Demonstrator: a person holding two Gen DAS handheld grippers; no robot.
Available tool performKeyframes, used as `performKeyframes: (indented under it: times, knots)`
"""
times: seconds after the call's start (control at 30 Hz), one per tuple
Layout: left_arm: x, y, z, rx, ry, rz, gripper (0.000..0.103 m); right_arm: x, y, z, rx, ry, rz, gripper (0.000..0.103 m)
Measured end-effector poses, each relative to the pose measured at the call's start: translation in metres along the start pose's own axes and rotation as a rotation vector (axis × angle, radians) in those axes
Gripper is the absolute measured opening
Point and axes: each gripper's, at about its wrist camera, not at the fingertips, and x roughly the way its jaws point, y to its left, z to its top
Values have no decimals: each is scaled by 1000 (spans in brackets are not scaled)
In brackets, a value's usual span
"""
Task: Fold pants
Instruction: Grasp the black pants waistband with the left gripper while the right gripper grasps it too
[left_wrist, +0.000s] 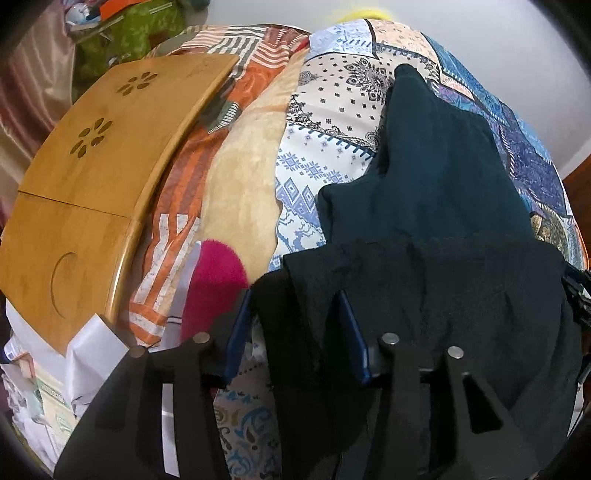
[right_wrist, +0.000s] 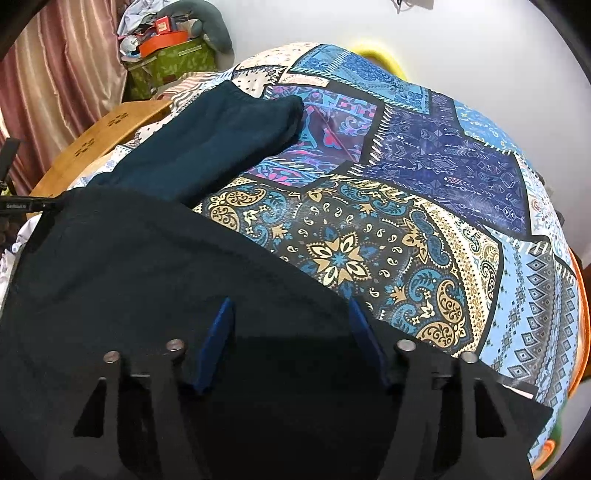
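Note:
Dark teal-black pants (left_wrist: 436, 177) lie on a patchwork bedspread (left_wrist: 332, 110), one end reaching away toward the far edge. The near end of the pants drapes over both grippers. My left gripper (left_wrist: 295, 314) has its blue fingers (left_wrist: 351, 332) spread apart, with the dark cloth hanging between and over them. In the right wrist view the pants (right_wrist: 207, 147) run from far left to the near bottom. My right gripper (right_wrist: 291, 325) also has its blue fingers (right_wrist: 218, 339) wide apart, with the cloth lying across them. Whether either gripper pinches cloth is hidden.
A wooden lap table (left_wrist: 92, 166) with flower cut-outs sits at the left on the bed. A pink item (left_wrist: 214, 280) and a beige cushion (left_wrist: 243, 192) lie beside it. A green box (right_wrist: 173, 62) with clutter and pink curtains (right_wrist: 55, 74) stand at the far left. The bedspread (right_wrist: 406, 221) stretches right.

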Motion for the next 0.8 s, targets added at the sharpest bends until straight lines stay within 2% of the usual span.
performKeyframes:
  times: [0.13, 0.17, 0.23, 0.3, 0.4, 0.5, 0.6, 0.7, 0.77, 0.8]
  knots:
    - [10, -6, 6, -4, 22, 16, 50, 0, 2, 0, 13, -12, -22, 21]
    - [11, -8, 8, 1, 21, 29, 48, 0, 2, 0, 12, -16, -34, 16]
    - [11, -13, 11, 22, 12, 52, 37, -2, 5, -1, 9, -24, -44, 8]
    - [7, -18, 10, 50, 3, 63, 23, -6, 7, -1, 9, -37, -54, 6]
    - [-7, -24, 7, 73, -34, 73, 17, -20, 9, -3, 20, -84, -76, 3]
    - [-38, -26, -1, 103, -138, 103, 17, -50, 9, -5, 50, -166, -117, 2]
    - [-70, -25, -6, 115, -204, 89, 17, -84, 4, -6, 83, -223, -143, 1]
    - [-99, -26, -8, 126, -251, 83, 17, -112, 5, -9, 105, -251, -138, 1]
    - [-112, -28, -9, 133, -269, 76, 17, -121, 11, -10, 82, -236, -118, 1]
    - [-116, -29, -10, 135, -269, 76, 17, -123, 15, -11, 70, -227, -136, 2]
